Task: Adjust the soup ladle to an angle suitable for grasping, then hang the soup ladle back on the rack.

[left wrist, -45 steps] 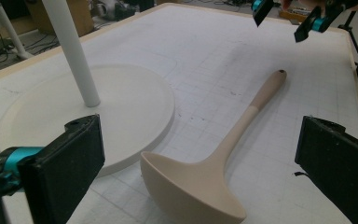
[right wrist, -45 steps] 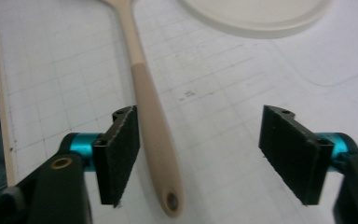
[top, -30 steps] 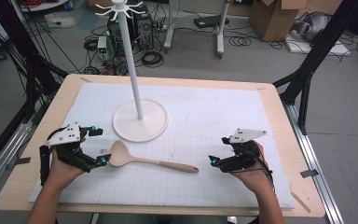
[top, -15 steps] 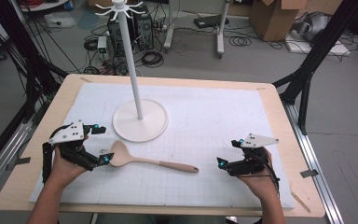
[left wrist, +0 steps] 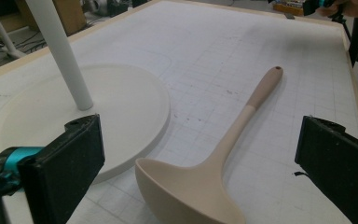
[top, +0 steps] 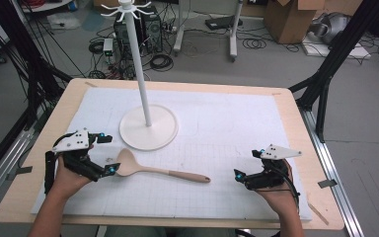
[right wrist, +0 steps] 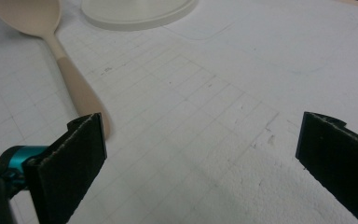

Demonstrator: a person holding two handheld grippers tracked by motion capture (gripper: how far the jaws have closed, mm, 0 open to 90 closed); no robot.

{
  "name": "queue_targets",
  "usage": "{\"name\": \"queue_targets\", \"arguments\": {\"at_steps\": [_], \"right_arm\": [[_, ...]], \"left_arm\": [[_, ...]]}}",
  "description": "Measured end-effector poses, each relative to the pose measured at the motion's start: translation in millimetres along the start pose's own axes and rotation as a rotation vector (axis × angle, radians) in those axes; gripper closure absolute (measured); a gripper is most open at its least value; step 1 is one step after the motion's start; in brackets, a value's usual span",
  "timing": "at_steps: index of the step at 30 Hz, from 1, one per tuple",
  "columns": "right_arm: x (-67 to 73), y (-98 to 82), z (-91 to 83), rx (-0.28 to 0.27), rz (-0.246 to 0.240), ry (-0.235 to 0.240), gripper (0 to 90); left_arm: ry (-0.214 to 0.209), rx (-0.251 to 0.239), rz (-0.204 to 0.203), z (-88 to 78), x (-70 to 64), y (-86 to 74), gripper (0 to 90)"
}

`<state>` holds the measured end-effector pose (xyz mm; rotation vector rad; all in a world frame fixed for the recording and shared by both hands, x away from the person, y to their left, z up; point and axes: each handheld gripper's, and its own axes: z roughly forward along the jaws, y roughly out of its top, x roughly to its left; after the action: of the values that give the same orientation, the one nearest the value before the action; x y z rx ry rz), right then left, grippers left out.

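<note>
On the bench point(top: 39, 148) w/ white grid mat, a white stand point(top: 148, 126) is standing; cables, boxes lying on floor behind. Beige spoon point(top: 150, 169) is lying flat near front, bowl toward left tongs point(top: 106, 154), which are gaping wide, nothing gripped. Right tongs point(top: 246, 165) are hovering low, jaws just been opening, nothing between them, apart from handle end.

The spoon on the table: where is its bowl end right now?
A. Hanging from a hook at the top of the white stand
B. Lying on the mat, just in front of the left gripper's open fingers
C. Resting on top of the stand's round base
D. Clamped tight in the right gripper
B: the spoon lies flat on the mat, its bowl just ahead of the left gripper, whose fingers stand wide apart.
</note>
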<state>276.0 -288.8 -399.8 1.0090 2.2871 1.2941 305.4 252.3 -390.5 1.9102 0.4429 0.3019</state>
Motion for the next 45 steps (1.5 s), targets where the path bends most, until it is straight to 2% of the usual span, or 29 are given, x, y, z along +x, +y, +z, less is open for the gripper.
{"name": "queue_targets", "arguments": {"at_steps": [7, 15, 21, 26, 31, 38, 45], "right_arm": [[1.0, 2.5, -1.2, -0.013, -0.009, -0.007, 0.1], [1.9, 4.0, -1.8, -0.002, -0.015, -0.004, 0.1], [1.7, 5.3, -6.9, -0.010, -0.011, -0.008, 0.1], [0.0, 5.0, -9.4, -0.024, -0.010, -0.009, 0.1], [2.0, 5.7, -4.6, -0.005, -0.021, -0.004, 0.1], [3.5, 6.6, 0.8, 0.009, -0.033, 0.007, 0.2], [3.3, 6.2, 1.4, 0.016, -0.031, 0.009, 0.2]], "left_arm": [[-0.003, 0.000, -0.003, 1.9, -0.1, -0.3, 1.7], [-0.005, -0.001, 0.007, 1.3, -1.8, 2.6, 1.7], [-0.026, 0.000, 0.013, 3.4, -2.8, 7.7, 1.7], [-0.017, 0.054, 0.028, 13.1, -6.6, 15.3, 1.8], [-0.042, 0.086, 0.062, 27.1, -12.0, 32.5, 1.7], [-0.110, 0.169, 0.107, 50.0, -13.3, 55.2, 1.8], [-0.181, 0.255, 0.114, 80.8, -11.5, 61.3, 1.8]]}}
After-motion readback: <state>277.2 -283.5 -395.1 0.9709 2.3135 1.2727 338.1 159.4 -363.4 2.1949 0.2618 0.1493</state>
